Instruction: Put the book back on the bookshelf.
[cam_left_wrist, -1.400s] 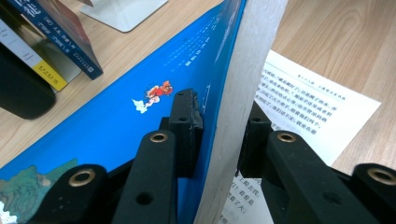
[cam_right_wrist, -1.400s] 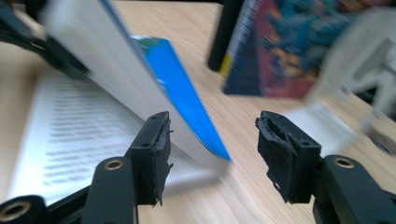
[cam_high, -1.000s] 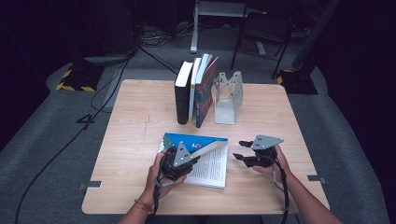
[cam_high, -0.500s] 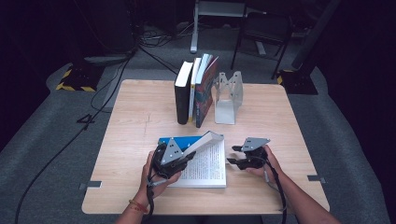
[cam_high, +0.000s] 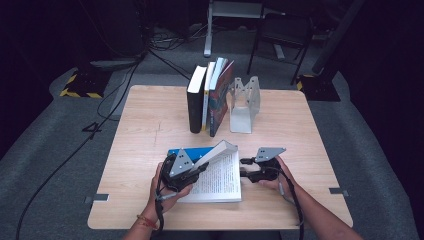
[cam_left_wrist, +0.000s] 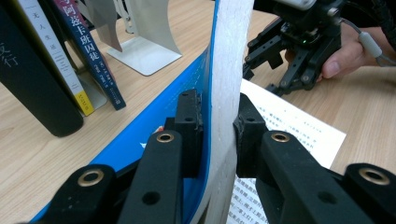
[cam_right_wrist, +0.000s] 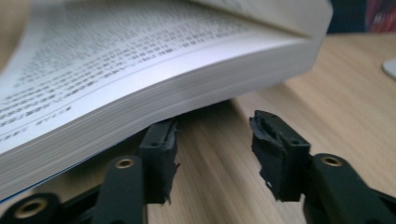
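The left gripper is clamped on the raised front half of the book, which lies open at six o'clock on the table. At three o'clock of it, the right gripper has just been closing, nothing between its jaws. The paper block looks floppy and moderately heavy; grip the stiff fore-edge.

From here I can read 行 on the black book spine, 无人生还 on the white spine, and 阿兹卡班 on the red spine; the open book has print too small to read.
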